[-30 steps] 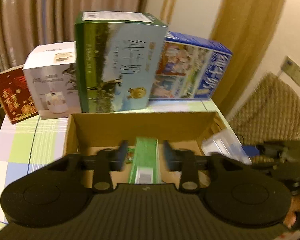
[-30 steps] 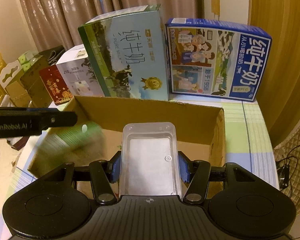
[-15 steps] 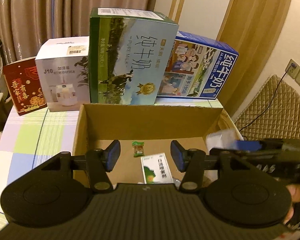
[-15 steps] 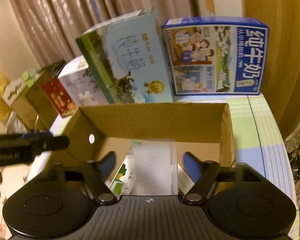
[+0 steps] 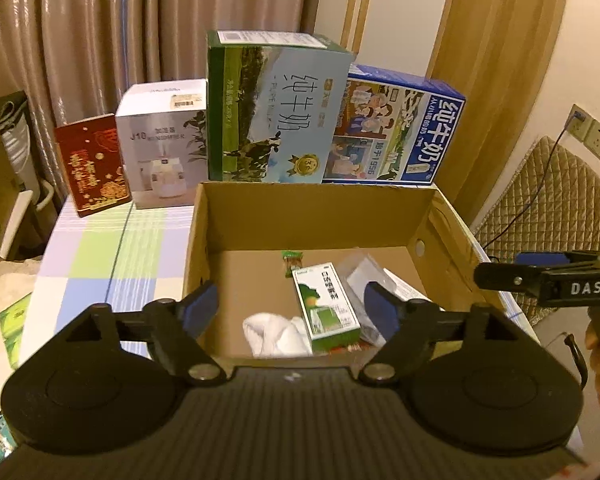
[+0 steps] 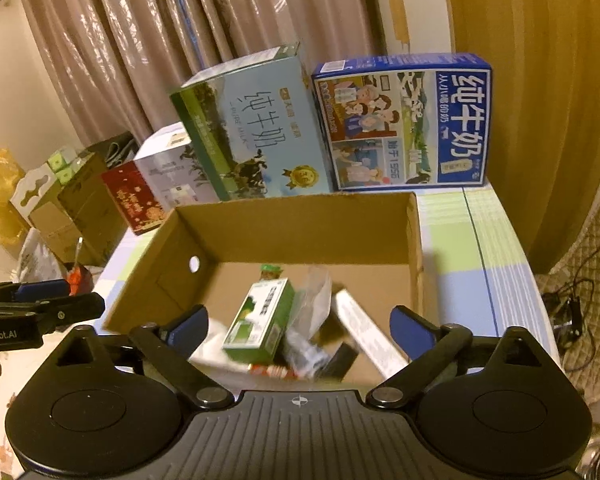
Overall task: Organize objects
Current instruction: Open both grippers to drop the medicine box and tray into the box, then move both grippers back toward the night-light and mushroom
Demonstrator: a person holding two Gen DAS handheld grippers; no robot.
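Both grippers (image 5: 290, 308) (image 6: 298, 326) just opening wide, nothing held. Green box (image 5: 326, 306) in carton (image 5: 300, 216), middle: light, stiff; pinch long sides. Clear tray (image 5: 366, 276) at 2 o'clock: slippery, bendy.

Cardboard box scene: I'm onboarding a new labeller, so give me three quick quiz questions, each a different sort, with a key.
1. True or false: the green and white carton lies inside the cardboard box.
2. Which stands right behind the box? A) a kettle B) the green milk case C) a lamp
3. Fill in: the right gripper holds ___.

Key: 1 true; 2 B; 3 nothing. Its jaws have just been opening, as have those of the left gripper.
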